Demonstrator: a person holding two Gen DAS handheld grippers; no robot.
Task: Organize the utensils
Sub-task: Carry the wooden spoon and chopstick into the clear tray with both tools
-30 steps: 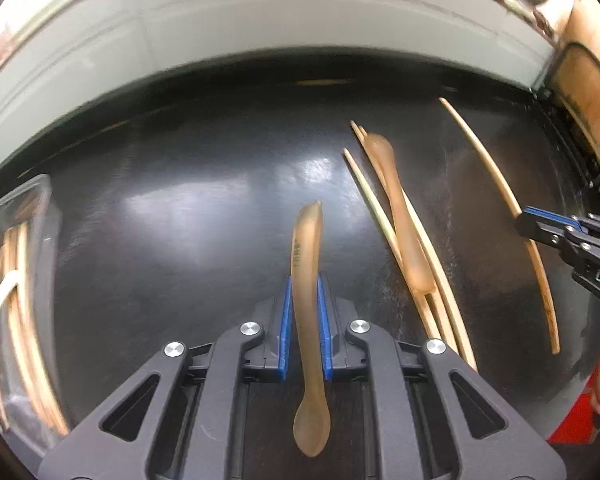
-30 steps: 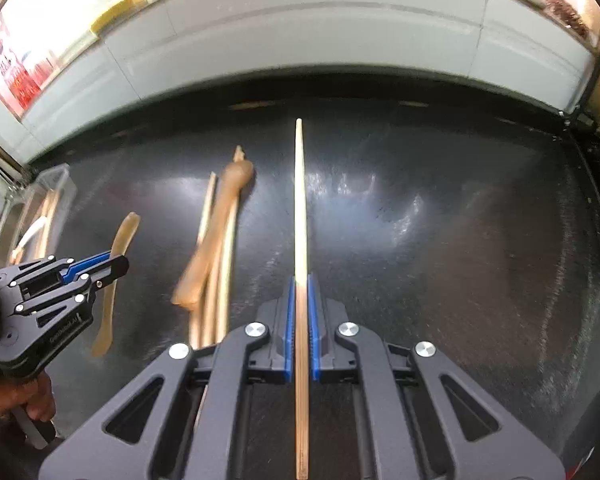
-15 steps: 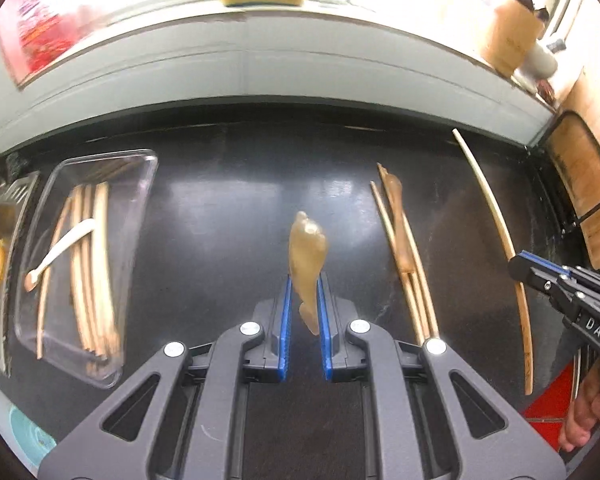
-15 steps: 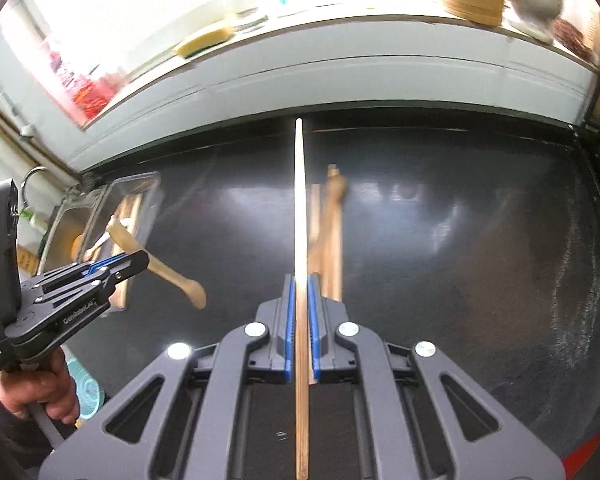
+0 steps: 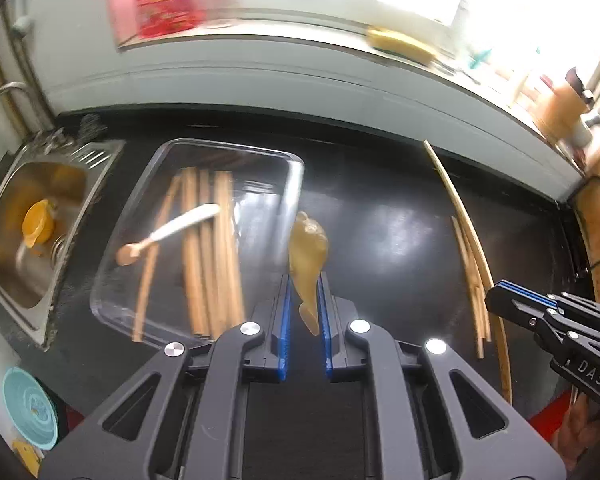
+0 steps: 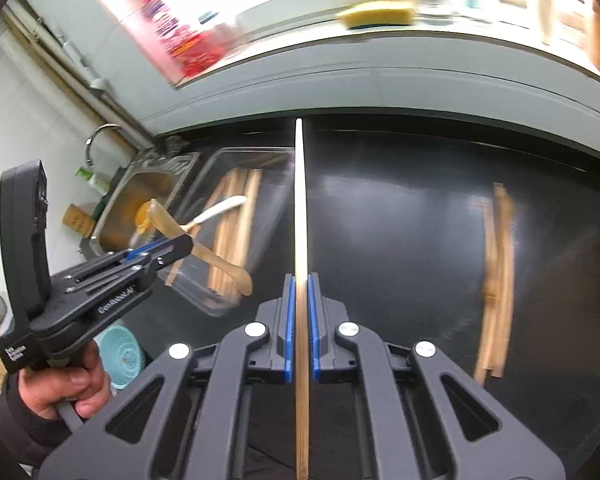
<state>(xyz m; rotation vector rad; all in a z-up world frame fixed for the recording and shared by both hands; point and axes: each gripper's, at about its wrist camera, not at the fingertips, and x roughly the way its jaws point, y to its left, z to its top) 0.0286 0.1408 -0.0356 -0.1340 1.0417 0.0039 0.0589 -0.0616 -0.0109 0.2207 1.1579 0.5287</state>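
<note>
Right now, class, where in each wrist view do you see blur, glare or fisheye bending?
Left wrist view: the clear tray rim smears, the window blows out white, and the dark countertop carries a glare patch. Right wrist view: the yellow sponge and loose chopsticks streak with motion, while the gripped chopstick stays sharp; the counter edge bows.
</note>
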